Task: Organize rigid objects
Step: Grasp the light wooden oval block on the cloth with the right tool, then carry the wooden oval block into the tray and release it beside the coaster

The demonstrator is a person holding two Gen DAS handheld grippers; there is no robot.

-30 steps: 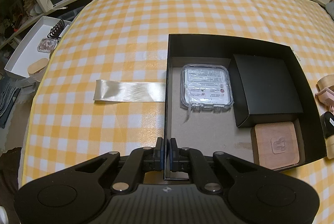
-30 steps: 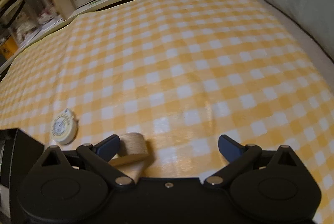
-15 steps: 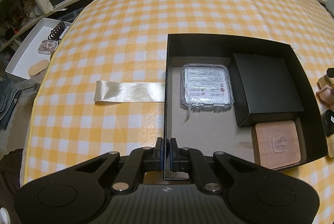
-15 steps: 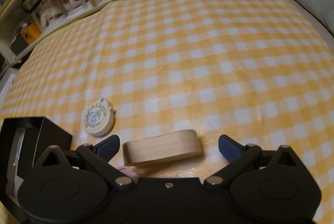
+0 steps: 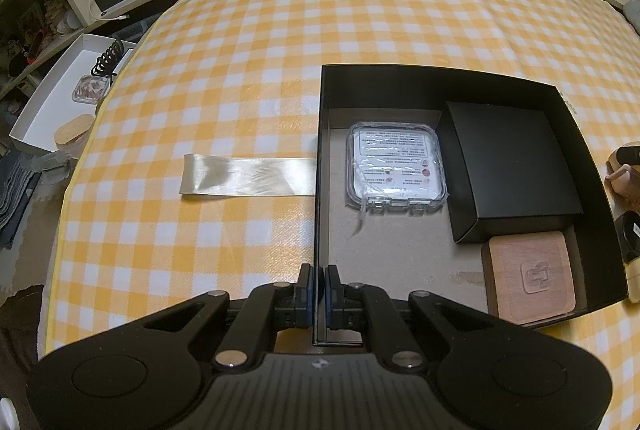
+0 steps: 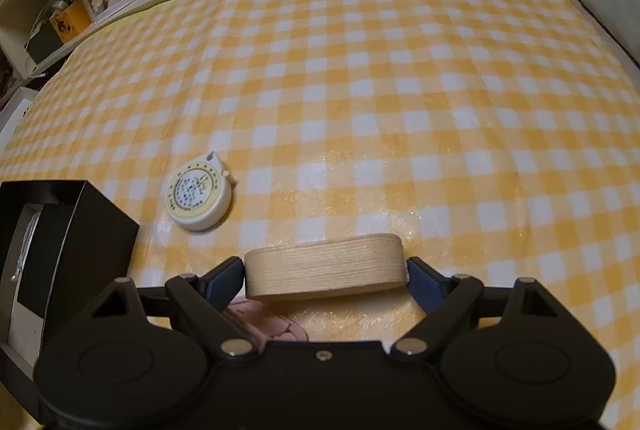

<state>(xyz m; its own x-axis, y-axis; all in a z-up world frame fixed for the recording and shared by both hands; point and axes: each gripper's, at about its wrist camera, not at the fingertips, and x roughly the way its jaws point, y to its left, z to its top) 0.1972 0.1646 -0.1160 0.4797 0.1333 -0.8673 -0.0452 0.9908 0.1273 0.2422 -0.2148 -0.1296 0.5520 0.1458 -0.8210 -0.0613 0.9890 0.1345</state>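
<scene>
**Right gripper closing in on the wooden block**

Left gripper [image 5: 319, 294] is clamped on the near wall of the black box [image 5: 324, 85]. Right gripper [image 6: 325, 280] jaws are closing around the wooden block [image 6: 324, 266] on the counter [image 6: 360, 69]; round tape measure [image 6: 199, 195] sits further out, to its left.

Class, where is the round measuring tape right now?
In the right wrist view, the round measuring tape lies left of centre on the checked cloth, beside the black box.

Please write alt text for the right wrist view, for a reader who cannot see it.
The right gripper is closing around an oval wooden block on a yellow checked tablecloth. A round tape measure lies beyond it to the left, beside a black box.
</scene>
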